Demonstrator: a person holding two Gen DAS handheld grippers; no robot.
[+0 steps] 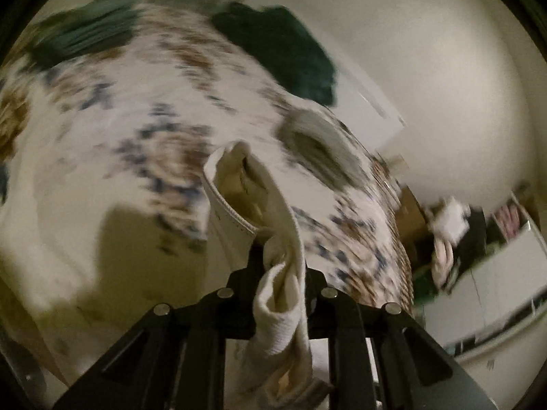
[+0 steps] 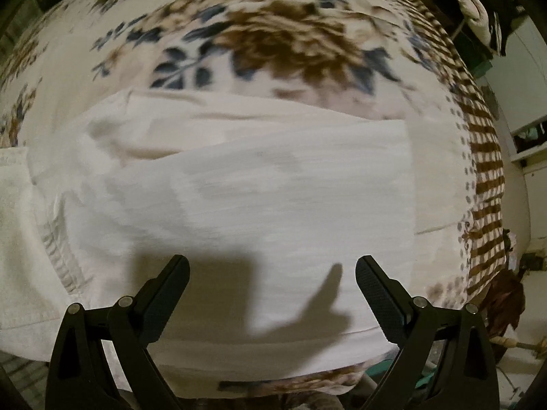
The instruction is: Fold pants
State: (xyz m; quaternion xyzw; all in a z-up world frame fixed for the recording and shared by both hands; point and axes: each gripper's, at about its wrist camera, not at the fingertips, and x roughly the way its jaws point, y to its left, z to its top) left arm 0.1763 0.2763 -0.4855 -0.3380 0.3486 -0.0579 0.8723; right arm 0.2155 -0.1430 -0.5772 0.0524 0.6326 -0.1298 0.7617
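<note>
Left gripper [image 1: 280, 266] clamped on the pants [image 2: 239, 188] hem, right one empty

Most of the white pants lie on the floral bedspread [image 2: 273, 34]; right gripper [image 2: 272, 273] hovers spread over them. Thin pinch, so a fast lift could slip the cloth and skew the fold.

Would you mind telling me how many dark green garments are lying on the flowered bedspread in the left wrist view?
2. One dark green garment lies at the far top centre-right; another sits at the top left. Blur may hide more.
</note>
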